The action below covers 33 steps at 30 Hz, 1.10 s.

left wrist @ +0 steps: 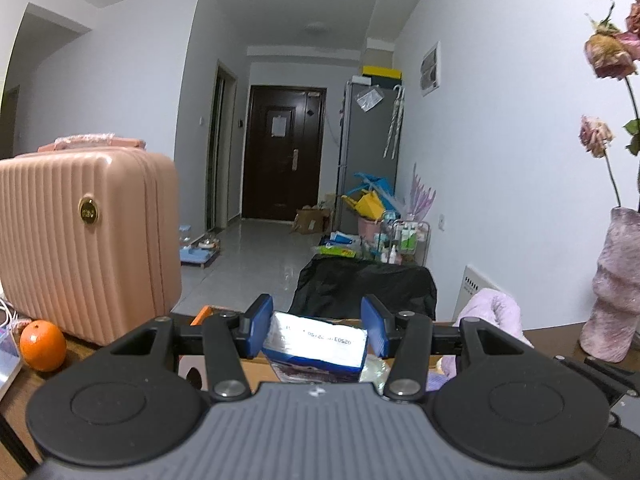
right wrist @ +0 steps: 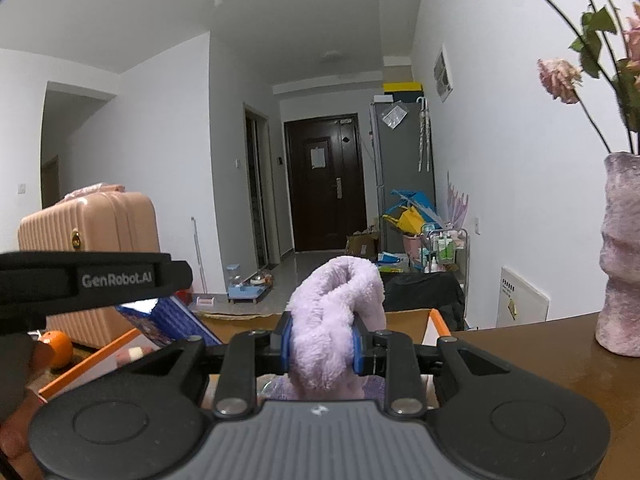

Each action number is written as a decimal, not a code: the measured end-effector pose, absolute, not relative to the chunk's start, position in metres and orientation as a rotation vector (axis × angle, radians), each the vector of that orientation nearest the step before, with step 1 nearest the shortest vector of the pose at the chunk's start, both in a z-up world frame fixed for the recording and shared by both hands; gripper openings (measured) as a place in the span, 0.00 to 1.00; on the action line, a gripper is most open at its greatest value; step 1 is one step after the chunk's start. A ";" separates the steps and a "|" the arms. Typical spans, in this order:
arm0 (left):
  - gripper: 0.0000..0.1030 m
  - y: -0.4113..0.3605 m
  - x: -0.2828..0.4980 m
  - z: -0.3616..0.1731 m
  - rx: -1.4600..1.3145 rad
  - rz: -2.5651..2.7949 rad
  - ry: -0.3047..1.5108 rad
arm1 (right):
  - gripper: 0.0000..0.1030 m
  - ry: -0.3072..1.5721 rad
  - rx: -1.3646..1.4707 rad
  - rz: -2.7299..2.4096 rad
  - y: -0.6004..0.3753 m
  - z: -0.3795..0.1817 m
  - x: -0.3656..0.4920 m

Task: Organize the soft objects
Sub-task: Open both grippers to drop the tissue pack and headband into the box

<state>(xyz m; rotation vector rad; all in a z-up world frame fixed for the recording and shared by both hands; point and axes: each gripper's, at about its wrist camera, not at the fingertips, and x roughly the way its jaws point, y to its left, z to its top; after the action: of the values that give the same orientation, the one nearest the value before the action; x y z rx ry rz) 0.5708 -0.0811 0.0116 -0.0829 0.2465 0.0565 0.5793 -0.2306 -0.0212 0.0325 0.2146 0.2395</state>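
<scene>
Going left to right in the left wrist view, a pink suitcase is standing at the left edge with an orange sitting beside it on the desk; at lower centre the left tongs are standing spread around a blue and white packet, the pads apparently just clear of it on both sides, though whether the left pad is touching cannot be told. Further right a lilac plush cloth is rising above the edge of the desk, and a textured pink vase is standing at the far right. In the right wrist view, the right tongs at lower centre are pinching that plush cloth, pressed in on its bunched middle, over an orange-edged cardboard box. The step in hand is probably placing soft items into the box. To do it well, the right tongs should be lowering the cloth fully inside the walls before releasing, while the left tongs should be closing squarely on the packet, so it is not slipping or tilting.
</scene>
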 end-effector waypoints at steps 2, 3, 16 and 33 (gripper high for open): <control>0.50 -0.080 0.573 0.010 -0.083 0.060 0.253 | 0.31 0.229 0.024 0.242 -0.230 -0.022 0.583; 0.50 -0.080 0.573 0.010 -0.082 0.062 0.259 | 0.33 0.239 0.022 0.241 -0.230 -0.023 0.584; 1.00 -0.074 0.575 0.005 -0.083 0.146 0.286 | 0.96 0.260 0.023 0.166 -0.237 -0.029 0.583; 1.00 -0.064 0.569 0.004 -0.093 0.180 0.302 | 1.00 0.222 0.033 0.163 -0.239 -0.030 0.571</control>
<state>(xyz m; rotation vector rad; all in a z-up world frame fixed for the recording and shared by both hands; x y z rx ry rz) 0.5689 -0.0636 0.0036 -0.0931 0.3015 0.1795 0.5706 -0.2388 -0.0296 0.0330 0.2222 0.1626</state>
